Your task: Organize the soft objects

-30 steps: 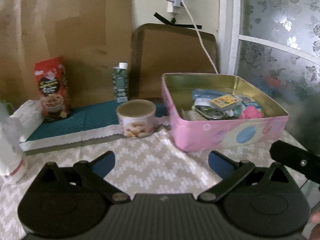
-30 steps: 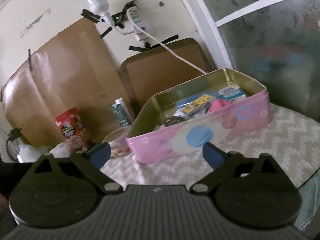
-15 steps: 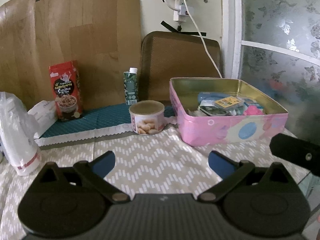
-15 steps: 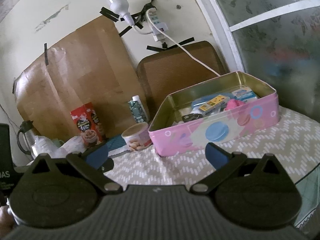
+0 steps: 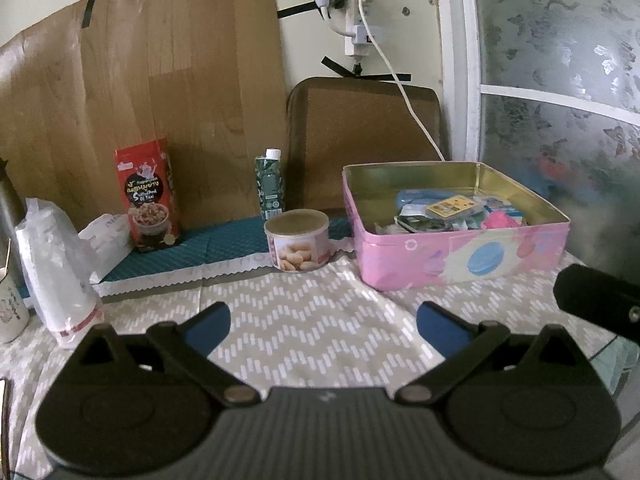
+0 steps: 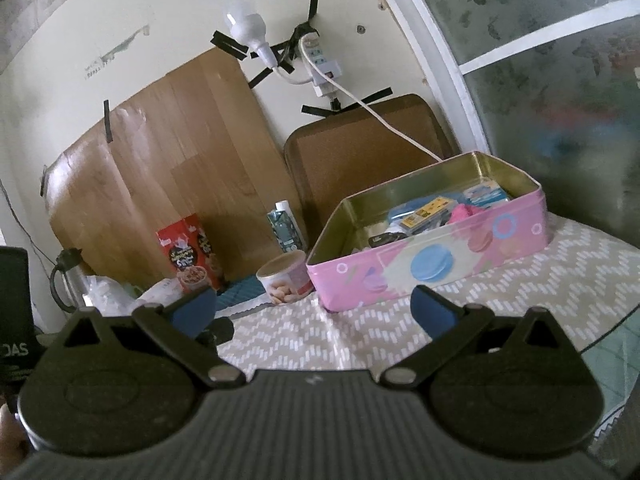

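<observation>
— As seen from the left wrist, where does the tin [image 5: 460, 258] lie?
— Ahead and to the right of the left gripper [image 5: 322, 326], well apart from it, standing on the chevron cloth [image 5: 312, 320]. Its long side runs roughly left to right across the view. The soft things [image 5: 456, 214], a heap of packets and something pink, lie inside it toward the right end.
— And the claw itself?
— Spread wide, blue pads [image 5: 210, 326] empty, touching nothing. A dark piece at the right edge is probably part of the other tool; I cannot tell more.
— Now the right wrist view?
— There the tin [image 6: 432, 264] sits just beyond the right gripper [image 6: 316, 306], nearly straight ahead and slightly right, its long side slanting up toward the right. The heap [image 6: 436, 216] shows over the near wall.
— That claw?
— Also spread wide, holding nothing, above the cloth [image 6: 540, 276].
— Which is nearer?
— The right one, I judge; a reach into the tin would fall to it, going over the near wall.
</observation>
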`<action>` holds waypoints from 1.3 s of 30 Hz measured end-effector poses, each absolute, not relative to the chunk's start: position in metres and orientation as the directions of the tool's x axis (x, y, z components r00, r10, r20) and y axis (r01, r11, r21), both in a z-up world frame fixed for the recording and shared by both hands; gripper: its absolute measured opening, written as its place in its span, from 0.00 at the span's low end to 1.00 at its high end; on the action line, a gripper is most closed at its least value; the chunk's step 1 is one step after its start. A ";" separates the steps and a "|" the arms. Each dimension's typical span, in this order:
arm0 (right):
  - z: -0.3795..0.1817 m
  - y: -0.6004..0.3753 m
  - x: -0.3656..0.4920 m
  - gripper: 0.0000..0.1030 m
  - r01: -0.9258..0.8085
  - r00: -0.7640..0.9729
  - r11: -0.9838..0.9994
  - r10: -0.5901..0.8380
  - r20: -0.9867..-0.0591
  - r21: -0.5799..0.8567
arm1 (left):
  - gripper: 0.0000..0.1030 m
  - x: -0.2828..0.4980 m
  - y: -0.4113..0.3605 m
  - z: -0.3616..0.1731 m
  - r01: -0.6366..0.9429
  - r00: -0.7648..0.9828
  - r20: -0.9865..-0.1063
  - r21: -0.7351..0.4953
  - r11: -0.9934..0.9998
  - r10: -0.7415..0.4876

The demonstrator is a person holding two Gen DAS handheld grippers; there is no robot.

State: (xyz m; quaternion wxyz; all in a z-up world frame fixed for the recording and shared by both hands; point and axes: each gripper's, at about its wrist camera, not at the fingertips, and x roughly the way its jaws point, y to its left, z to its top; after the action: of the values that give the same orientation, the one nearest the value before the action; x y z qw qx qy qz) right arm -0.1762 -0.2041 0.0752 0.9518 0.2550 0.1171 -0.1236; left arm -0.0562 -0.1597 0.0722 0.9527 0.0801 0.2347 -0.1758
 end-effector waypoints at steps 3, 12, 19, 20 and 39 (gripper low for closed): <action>0.076 -0.206 -0.184 1.00 0.293 0.945 0.837 -0.179 -0.275 0.462 | 1.00 -0.062 -0.165 0.073 0.373 0.828 -0.478 0.076 0.925 -0.294; 0.075 -0.215 -0.206 1.00 0.288 0.952 0.821 -0.192 -0.238 0.493 | 1.00 -0.079 -0.187 0.075 0.382 0.830 -0.481 0.122 0.916 -0.282; 0.072 -0.224 -0.217 1.00 0.299 0.952 0.801 -0.208 -0.226 0.519 | 1.00 -0.085 -0.204 0.074 0.410 0.824 -0.484 0.151 0.899 -0.294; 0.071 -0.226 -0.218 1.00 0.300 0.951 0.798 -0.210 -0.226 0.522 | 1.00 -0.086 -0.206 0.073 0.413 0.822 -0.486 0.153 0.898 -0.296; 0.055 -0.223 -0.197 1.00 0.412 0.908 0.808 -0.327 -0.261 0.422 | 1.00 -0.046 -0.204 0.049 0.448 0.752 -0.578 0.094 0.889 -0.318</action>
State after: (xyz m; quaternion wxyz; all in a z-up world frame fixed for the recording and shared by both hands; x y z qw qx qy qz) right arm -0.1966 -0.2231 0.0554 0.9466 0.2409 0.0883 -0.1954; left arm -0.0462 -0.2037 0.0489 0.9290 0.1138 0.2857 -0.2059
